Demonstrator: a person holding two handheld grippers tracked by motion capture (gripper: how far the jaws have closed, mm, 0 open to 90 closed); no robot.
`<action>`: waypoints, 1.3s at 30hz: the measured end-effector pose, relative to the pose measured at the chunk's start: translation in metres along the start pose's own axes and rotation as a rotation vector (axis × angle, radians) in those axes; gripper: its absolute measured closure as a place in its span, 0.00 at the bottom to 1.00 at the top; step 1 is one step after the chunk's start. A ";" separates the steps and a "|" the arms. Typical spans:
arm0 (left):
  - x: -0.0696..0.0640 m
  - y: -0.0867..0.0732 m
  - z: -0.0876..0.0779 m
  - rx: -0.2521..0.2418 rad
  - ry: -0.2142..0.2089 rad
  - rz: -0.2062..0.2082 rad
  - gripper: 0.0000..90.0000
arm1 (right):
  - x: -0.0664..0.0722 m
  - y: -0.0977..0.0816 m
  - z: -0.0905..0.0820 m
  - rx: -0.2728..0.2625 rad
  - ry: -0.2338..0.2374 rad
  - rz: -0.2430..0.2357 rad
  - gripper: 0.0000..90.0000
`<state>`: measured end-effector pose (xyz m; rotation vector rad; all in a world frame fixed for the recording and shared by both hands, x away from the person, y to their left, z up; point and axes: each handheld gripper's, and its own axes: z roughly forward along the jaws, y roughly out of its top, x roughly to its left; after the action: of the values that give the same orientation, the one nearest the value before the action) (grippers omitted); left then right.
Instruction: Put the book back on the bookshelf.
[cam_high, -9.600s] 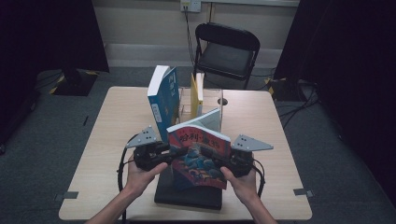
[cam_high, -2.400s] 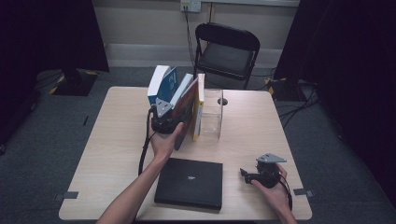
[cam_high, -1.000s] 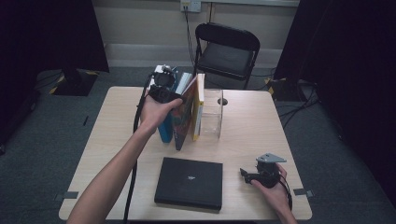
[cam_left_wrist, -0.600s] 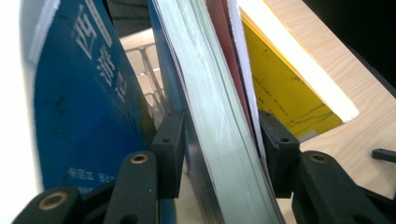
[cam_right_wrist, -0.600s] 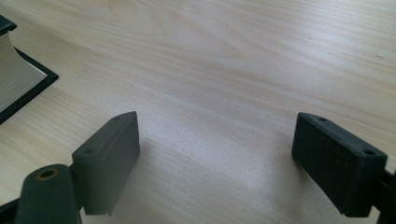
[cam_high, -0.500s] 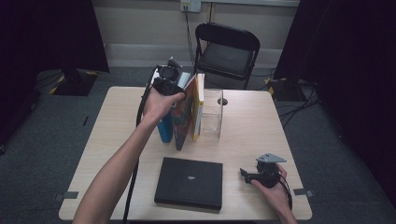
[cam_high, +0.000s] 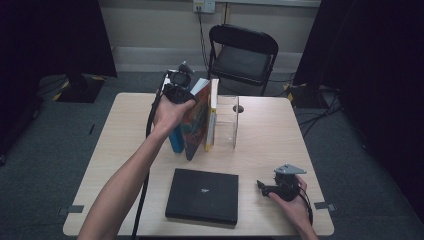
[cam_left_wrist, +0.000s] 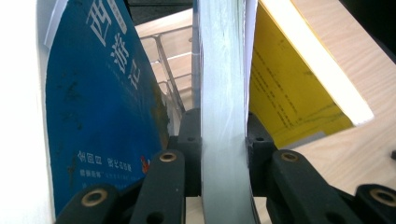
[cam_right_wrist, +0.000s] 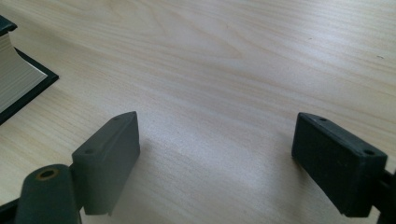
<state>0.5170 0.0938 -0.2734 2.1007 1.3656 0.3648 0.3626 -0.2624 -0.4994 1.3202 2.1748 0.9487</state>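
Over table (cam_high: 125, 135), outstretched left gripper (cam_high: 178, 86) jaws clamp upright book (cam_left_wrist: 223, 116).

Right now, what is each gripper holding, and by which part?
The left gripper is shut on the red-covered book, clamped across its page edge at the top. The right gripper is open above the table, holding nothing.

My high view is dim: the room around the worktop (cam_high: 280, 135) falls to near black at both sides, while the pale wood catches soft overhead light. Shadows under the black book (cam_high: 202, 196) are faint. In the left gripper view I see the white page edges (cam_left_wrist: 223, 93) washed out and blurred at close range; the blue cover (cam_left_wrist: 102, 107) stays fairly sharp. In the right gripper view the near jaws are soft, the wood grain crisp, with a mild sheen mid-frame.
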 end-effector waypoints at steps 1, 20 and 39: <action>0.000 0.001 0.000 -0.006 -0.001 -0.010 0.82 | 0.000 0.000 0.000 0.000 0.000 0.000 0.17; 0.002 0.015 0.014 -0.029 0.013 -0.041 0.81 | 0.000 0.000 0.000 -0.001 0.003 -0.003 0.17; 0.013 -0.022 0.002 -0.313 -0.068 -0.018 0.54 | 0.000 0.000 0.000 0.000 0.003 -0.003 0.17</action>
<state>0.5076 0.1110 -0.2893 1.8262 1.2011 0.4634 0.3629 -0.2619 -0.4994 1.3165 2.1781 0.9505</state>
